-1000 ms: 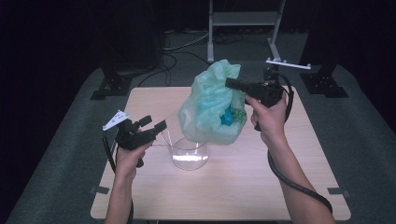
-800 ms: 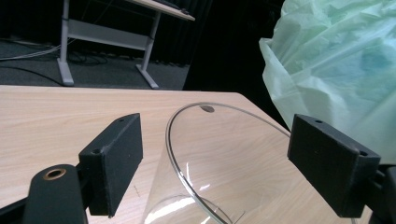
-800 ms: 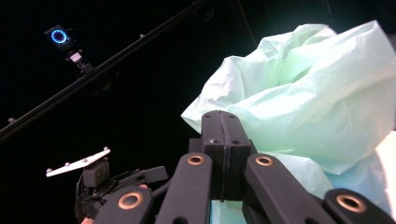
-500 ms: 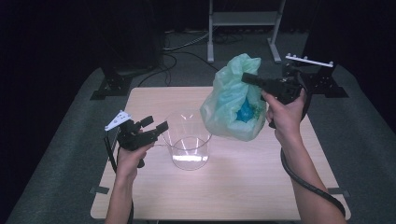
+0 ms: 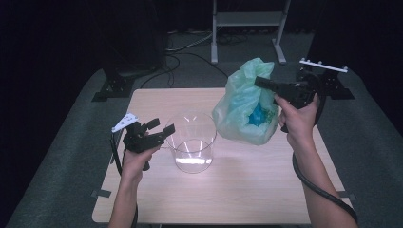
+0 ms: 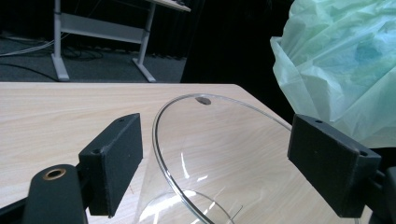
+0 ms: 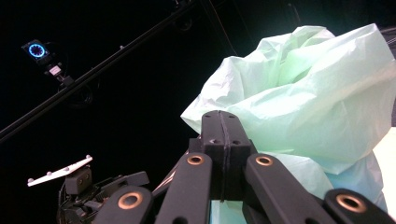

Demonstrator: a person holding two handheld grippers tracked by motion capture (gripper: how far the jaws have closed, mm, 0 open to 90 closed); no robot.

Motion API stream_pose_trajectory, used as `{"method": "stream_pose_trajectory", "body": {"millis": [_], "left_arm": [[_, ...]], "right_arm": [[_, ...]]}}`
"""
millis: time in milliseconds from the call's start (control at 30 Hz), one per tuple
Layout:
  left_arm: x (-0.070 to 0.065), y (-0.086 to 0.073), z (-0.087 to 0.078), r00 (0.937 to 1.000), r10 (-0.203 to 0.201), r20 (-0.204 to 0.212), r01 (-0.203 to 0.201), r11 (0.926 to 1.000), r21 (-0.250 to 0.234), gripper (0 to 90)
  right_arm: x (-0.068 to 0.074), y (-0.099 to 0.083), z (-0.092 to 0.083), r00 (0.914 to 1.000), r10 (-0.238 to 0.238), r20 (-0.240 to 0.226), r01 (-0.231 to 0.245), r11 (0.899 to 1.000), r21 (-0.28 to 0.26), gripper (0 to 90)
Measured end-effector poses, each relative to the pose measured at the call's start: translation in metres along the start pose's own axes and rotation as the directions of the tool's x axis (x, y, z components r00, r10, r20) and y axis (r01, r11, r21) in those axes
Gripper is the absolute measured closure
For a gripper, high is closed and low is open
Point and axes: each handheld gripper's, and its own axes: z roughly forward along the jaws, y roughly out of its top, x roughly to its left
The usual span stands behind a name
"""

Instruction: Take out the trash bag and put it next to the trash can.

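A clear, wide-mouthed plastic container stands upright on the wooden table, left of its middle. My left gripper hovers at the container's left rim, jaws wide open. In the left gripper view the rim of the container curves between the two jaws of my left gripper and neither pad touches it. My right gripper is shut on the top of a pale green plastic bag, which hangs above the table to the right of the container with something blue inside. The crumpled bag rises just past the closed jaws of my right gripper.
A white desk frame stands on the floor behind the table. Black stands sit on the floor at the back left and back right. A thick cable trails from the right gripper along the forearm.
My right gripper has carried the green bag to the right, off the container's mouth, which is now uncovered. The left gripper has stayed where it was.
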Motion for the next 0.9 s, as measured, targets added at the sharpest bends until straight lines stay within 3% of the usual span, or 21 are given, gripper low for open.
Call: {"method": "stream_pose_trajectory", "body": {"millis": [400,900], "left_arm": [[-0.003,0.002,-0.001,1.0000,0.004,0.001,-0.004,0.9999,-0.011,17.0],[-0.003,0.003,-0.004,1.0000,0.003,0.001,-0.003,0.9999,-0.014,17.0]], "right_arm": [[-0.018,-0.010,0.000,0.9992,0.038,0.014,-0.038,0.999,0.004,90.0],[-0.040,-0.028,0.012,0.9957,0.081,0.045,-0.083,0.996,0.035,90.0]]}}
